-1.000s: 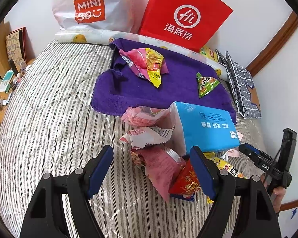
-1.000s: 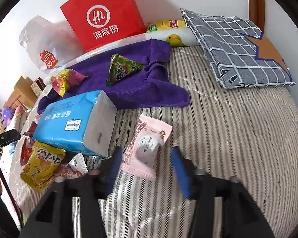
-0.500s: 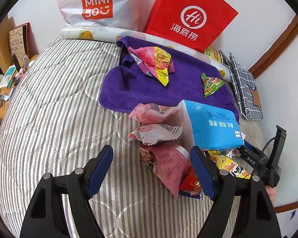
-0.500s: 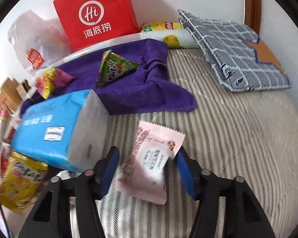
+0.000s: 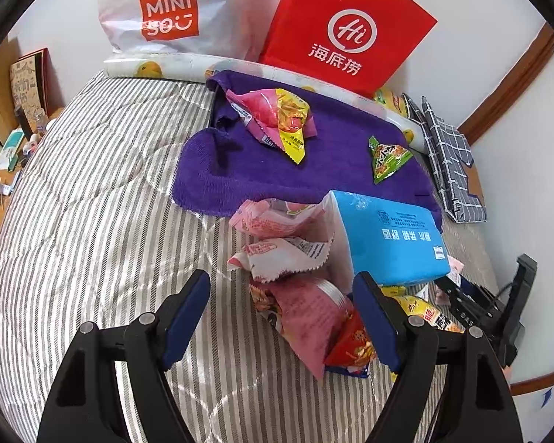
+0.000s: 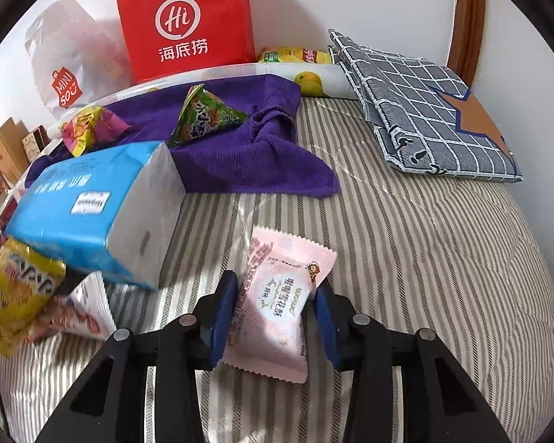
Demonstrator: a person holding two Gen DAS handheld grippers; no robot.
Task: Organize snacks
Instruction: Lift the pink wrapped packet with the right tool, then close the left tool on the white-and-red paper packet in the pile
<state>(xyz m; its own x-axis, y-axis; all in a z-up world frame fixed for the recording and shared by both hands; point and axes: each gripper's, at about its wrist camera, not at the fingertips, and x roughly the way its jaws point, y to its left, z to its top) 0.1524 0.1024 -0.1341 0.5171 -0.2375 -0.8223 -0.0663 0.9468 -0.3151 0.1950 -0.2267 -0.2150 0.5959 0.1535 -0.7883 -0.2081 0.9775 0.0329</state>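
Note:
A pale pink snack packet lies on the striped bed between the fingers of my right gripper; the blue pads touch its sides. My left gripper is open above a pile of pink, white and red snack packets beside a blue tissue pack, which also shows in the right wrist view. A purple towel holds a pink-and-yellow packet and a green triangular packet. A yellow packet lies by the tissue pack.
A red paper bag and a white Miniso bag stand against the wall behind the towel. A grey checked cloth lies at the right of the bed. A wooden shelf with small items is at the far left.
My right gripper has moved forward around the pale pink packet and narrowed onto its sides. My left gripper stayed open and shifted a little left over the snack pile.

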